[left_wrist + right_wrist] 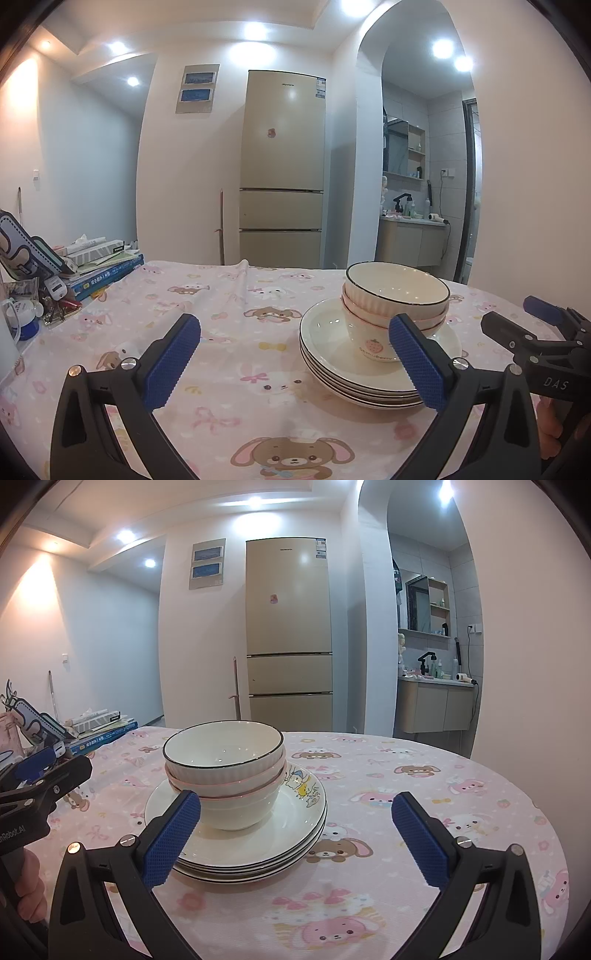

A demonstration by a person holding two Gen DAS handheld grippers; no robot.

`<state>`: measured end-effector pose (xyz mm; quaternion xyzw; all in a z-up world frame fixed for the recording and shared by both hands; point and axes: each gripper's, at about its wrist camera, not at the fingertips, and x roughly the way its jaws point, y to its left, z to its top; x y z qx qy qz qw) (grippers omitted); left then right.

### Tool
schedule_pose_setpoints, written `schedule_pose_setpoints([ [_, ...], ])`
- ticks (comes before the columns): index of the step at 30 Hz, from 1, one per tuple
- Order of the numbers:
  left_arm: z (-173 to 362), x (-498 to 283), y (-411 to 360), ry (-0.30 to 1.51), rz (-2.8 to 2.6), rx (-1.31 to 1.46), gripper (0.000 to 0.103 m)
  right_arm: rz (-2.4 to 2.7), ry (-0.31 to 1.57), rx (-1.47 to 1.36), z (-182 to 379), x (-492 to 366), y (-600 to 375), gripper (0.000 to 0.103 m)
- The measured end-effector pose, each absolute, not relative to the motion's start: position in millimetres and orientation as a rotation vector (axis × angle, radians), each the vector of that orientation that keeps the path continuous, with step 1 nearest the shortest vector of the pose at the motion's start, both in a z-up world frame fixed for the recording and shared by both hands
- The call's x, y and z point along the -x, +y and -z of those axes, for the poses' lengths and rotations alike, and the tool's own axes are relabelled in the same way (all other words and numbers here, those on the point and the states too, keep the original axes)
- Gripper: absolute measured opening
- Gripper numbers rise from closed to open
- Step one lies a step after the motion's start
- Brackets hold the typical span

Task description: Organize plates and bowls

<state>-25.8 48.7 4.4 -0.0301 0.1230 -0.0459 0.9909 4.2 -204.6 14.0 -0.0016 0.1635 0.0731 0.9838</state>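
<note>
On the pink cartoon tablecloth (424, 775), the left gripper (295, 354) hovers with fingers spread and empty; beside it a stack of plates (236, 853) carries three nested bowls (225, 768), the top one empty; the right gripper (295, 830) is likewise spread, gripping nothing

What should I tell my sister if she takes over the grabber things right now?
Left gripper: open, holding nothing, low over the tablecloth with the dishes off to its right.
Right gripper: open, holding nothing, with the dishes just past its left finger.
Dishes: the plates sit in one stack on the tablecloth, and the bowls are nested together on the top plate.
Done: plates and bowls look gathered into one pile.
Left: probably nothing but a check that the pile sits steady; if the bowls need their own spot, lift them off together.
</note>
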Motion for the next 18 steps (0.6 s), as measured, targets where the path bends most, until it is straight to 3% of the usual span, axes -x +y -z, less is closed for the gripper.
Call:
schedule_pose_setpoints([
  [18,-5.4,25.7,49.4,0.251,0.092,0.062,0.103,-0.150,0.328,0.004,-13.7,-4.1,-205.5,0.103],
])
